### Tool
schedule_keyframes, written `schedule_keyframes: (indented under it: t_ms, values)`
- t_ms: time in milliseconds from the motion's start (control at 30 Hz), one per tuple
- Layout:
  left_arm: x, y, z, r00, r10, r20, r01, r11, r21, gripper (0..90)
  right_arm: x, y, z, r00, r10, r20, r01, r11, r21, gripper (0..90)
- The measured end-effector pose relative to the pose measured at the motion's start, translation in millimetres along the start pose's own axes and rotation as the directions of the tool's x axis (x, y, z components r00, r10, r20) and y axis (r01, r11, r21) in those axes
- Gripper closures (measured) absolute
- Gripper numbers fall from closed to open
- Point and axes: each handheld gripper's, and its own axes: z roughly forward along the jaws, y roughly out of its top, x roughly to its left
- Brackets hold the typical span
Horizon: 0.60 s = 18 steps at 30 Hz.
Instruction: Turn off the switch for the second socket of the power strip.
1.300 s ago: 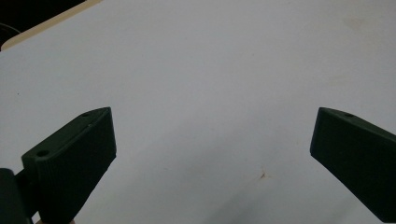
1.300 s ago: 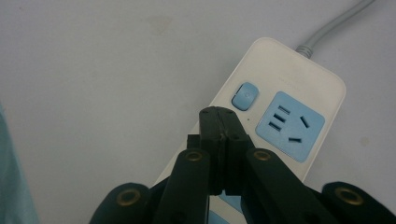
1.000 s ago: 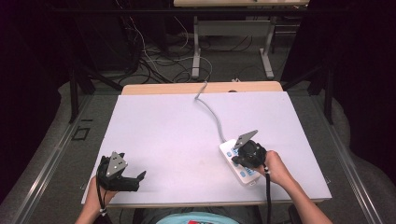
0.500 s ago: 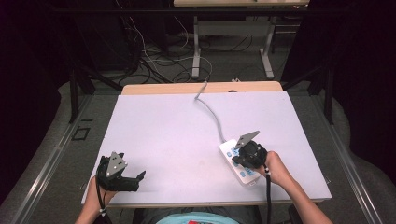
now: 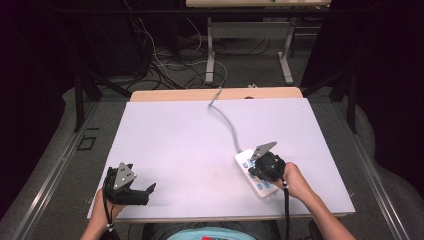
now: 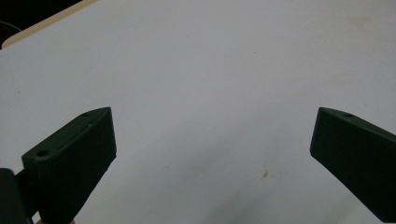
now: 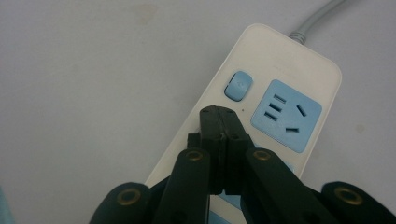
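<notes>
Almost nothing has shifted over the last second: the right gripper [image 7: 218,116] stays poised over the white plastic power strip with pale blue sockets [image 5: 256,175], and the left gripper [image 5: 148,189] stays parked well away from it. That strip lies flat on the white table [image 5: 175,135], toward the near right part of it, with its grey cable [image 5: 227,120] running off its far end to the table's far edge. In the right gripper view the jaws are pressed together with nothing between them, their tip hanging just short of the strip's small blue rocker switch [image 7: 238,85] and beside the first blue socket [image 7: 286,115]; whether the tip touches the casing I cannot tell. My reading is that pressing the switch is the work in hand and is not yet done, since the tip sits beside the button, not on it. A short push forward along the strip looks like all that remains. The left gripper, jaws spread wide over bare tabletop, holds nothing. Room is generous: left of the strip the table is bare, though the strip's near end lies close to the table's front edge.
</notes>
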Motion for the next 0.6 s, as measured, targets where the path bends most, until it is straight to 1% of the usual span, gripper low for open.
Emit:
schedule_keyframes:
  t_ms: [67, 133, 200, 233, 267, 400, 433, 567, 600]
  values:
    - [0.3, 0.1, -0.3, 1.0000, 0.005, -0.004, -0.005, 1.0000, -0.001, 0.4, -0.3, 0.3, 0.1, 0.9999, -0.016, -0.005, 0.016, 1.000, 0.001, 90.0]
    - [0.8, -0.1, -0.5, 1.0000, 0.005, -0.005, -0.005, 1.0000, -0.001, 0.4, 0.4, 0.1, 0.3, 0.9999, -0.015, 0.002, 0.015, 1.000, -0.001, 90.0]
    - [1.0, -0.2, -0.5, 1.0000, 0.006, -0.005, -0.006, 1.0000, 0.001, 0.4, 1.7, -0.6, -0.3, 1.0000, -0.002, -0.001, 0.002, 1.000, 0.002, 90.0]
    - [1.0, -0.1, -0.5, 0.9999, 0.008, -0.008, -0.008, 1.0000, 0.002, 0.4, 1.1, -0.5, 0.1, 0.9999, -0.011, 0.002, 0.011, 1.000, -0.002, 90.0]
    - [0.2, -0.2, 0.1, 1.0000, 0.000, -0.007, 0.000, 1.0000, -0.002, 0.4, 1.7, -0.6, -0.6, 1.0000, -0.004, 0.004, 0.004, 1.000, 0.001, 90.0]
    - [0.2, 0.0, -0.2, 1.0000, 0.002, -0.004, -0.002, 1.0000, 0.000, 0.4, 1.4, -0.5, -0.1, 1.0000, -0.003, 0.001, 0.003, 1.000, 0.000, 90.0]
    - [0.4, -0.1, -0.2, 1.0000, 0.003, -0.006, -0.003, 1.0000, -0.001, 0.4, 1.8, -0.6, 0.9, 1.0000, 0.006, 0.005, -0.006, 1.000, -0.006, 90.0]
    - [-0.1, -0.4, 0.5, 1.0000, -0.003, -0.007, 0.003, 1.0000, -0.006, 0.4, 1.7, 0.1, 1.3, 1.0000, 0.008, -0.002, -0.008, 1.000, 0.001, 90.0]
    - [0.4, -0.2, 0.4, 0.9999, 0.005, -0.011, -0.005, 1.0000, -0.003, 0.4, 1.1, 0.4, 1.6, 1.0000, -0.002, -0.006, 0.002, 1.000, -0.002, 90.0]
